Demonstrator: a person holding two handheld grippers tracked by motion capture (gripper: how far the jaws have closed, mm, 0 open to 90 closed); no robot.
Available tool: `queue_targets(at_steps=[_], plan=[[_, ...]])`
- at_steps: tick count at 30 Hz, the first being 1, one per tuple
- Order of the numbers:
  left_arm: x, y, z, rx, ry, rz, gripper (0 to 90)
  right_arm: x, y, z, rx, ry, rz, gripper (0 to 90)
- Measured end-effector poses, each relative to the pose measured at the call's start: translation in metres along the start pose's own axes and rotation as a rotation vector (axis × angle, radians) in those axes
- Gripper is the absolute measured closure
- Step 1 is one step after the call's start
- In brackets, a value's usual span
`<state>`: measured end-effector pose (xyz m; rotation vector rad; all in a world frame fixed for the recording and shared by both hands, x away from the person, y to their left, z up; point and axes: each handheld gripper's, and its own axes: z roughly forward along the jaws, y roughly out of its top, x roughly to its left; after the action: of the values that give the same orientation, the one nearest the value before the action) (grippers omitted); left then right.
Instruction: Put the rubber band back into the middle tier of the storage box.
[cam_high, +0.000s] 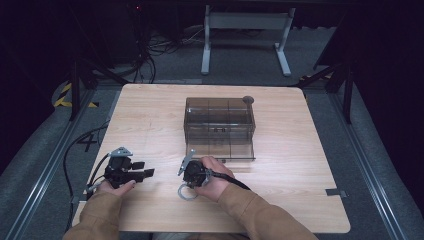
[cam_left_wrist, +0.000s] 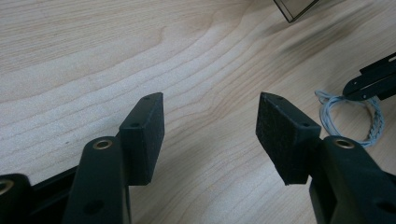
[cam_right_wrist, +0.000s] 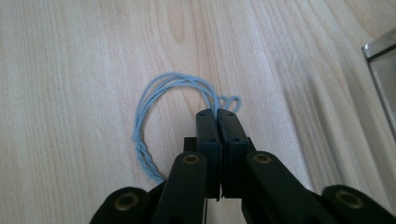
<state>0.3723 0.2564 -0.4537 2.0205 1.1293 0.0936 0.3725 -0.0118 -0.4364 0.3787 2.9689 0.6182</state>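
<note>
In the high view a pale wooden table (cam_high: 150, 115) fills the middle of the frame, with a smoky see-through plastic box (cam_high: 220, 127) standing just above its centre. A small round dark knob or cap (cam_high: 248, 99) shows at the box's upper right corner.

The left gripper (cam_high: 145, 170) lies low in the lower left of the table, held by the person's left hand (cam_high: 112, 187); its jaws point toward the right of the frame. In the left gripper view those jaws are spread wide apart (cam_left_wrist: 210, 126) with bare wood between them — nothing is held.

The right gripper (cam_high: 189, 181) sits near the lower middle of the high view, just below the box's front edge, under the right hand (cam_high: 212, 177). In the right gripper view (cam_right_wrist: 217, 114) its jaws are pressed together, pinching a coil of thin light-blue wire (cam_right_wrist: 154, 116). The loop fans out to the left of the jaw tips and lies on the table, with a twisted tail running down toward the lower left of that frame.

The same wire (cam_left_wrist: 350, 119) shows at the right edge of the left gripper view, and as a small pale ring (cam_high: 186, 192) below the right gripper in the high view.
</note>
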Motion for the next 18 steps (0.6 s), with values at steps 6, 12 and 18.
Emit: queue_targets(at_steps=[6, 12, 18], plan=[[0.000, 0.000, 0.000, -0.002, 0.002, 0.000, 43.0, 0.001, 0.001, -0.007, 0.000, 0.015, 0.008, 90.0], [0.000, 0.000, 0.000, -0.001, 0.001, 0.001, 43.0, 0.001, 0.004, -0.020, -0.033, 0.015, 0.012, 90.0], [0.000, 0.000, 0.000, -0.002, 0.003, -0.001, 43.1, 0.001, 0.006, -0.030, -0.049, 0.010, 0.006, 90.0]])
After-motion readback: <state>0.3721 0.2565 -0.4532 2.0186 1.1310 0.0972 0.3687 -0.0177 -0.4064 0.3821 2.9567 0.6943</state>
